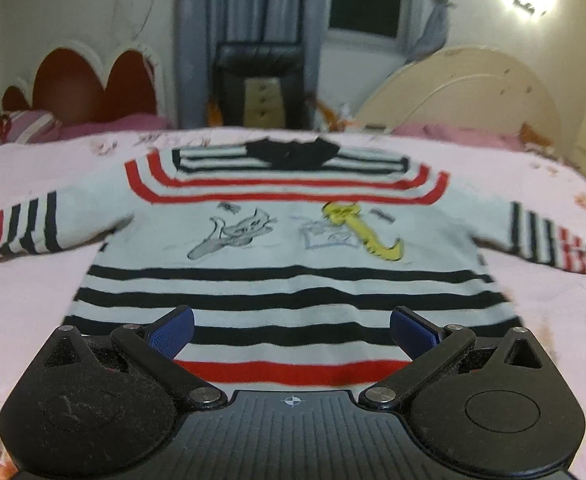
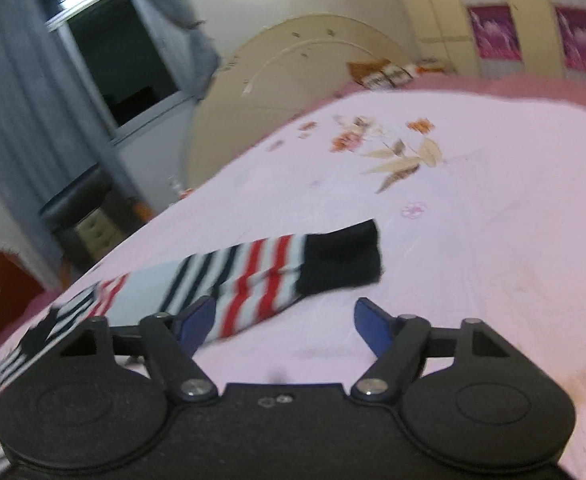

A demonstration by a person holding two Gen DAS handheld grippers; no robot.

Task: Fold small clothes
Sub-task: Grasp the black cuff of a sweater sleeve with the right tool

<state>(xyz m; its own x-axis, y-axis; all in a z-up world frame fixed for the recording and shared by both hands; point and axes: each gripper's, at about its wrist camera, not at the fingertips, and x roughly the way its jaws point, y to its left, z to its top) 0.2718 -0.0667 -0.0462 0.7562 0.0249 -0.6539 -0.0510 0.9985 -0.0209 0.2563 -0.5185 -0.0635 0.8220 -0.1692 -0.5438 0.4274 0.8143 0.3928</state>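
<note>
The left gripper (image 1: 292, 332) has its jaws wide and holding nothing; through the gap shows the hem of the sweater (image 1: 289, 236), its red band and black stripes just ahead of the blue pads (image 1: 173, 334). The gripper sits centred on the hem, probably so the whole garment can be sized up before a fold.

The right gripper (image 2: 285, 326) also has its jaws apart, somewhat narrower, with only bare bedsheet (image 2: 473, 208) between them. Its left pad lies at the edge of the sleeve (image 2: 277, 276), whether touching I cannot tell. The sleeve's black cuff (image 2: 343, 258) points away from the body.

The sweater lies flat, front up, on the bed, both sleeves stretched straight out. That spread suits folding: each sleeve can be lifted and brought across the chest. Judging by its aim, the right gripper is lining up on that sleeve first. No fold is made yet.
</note>
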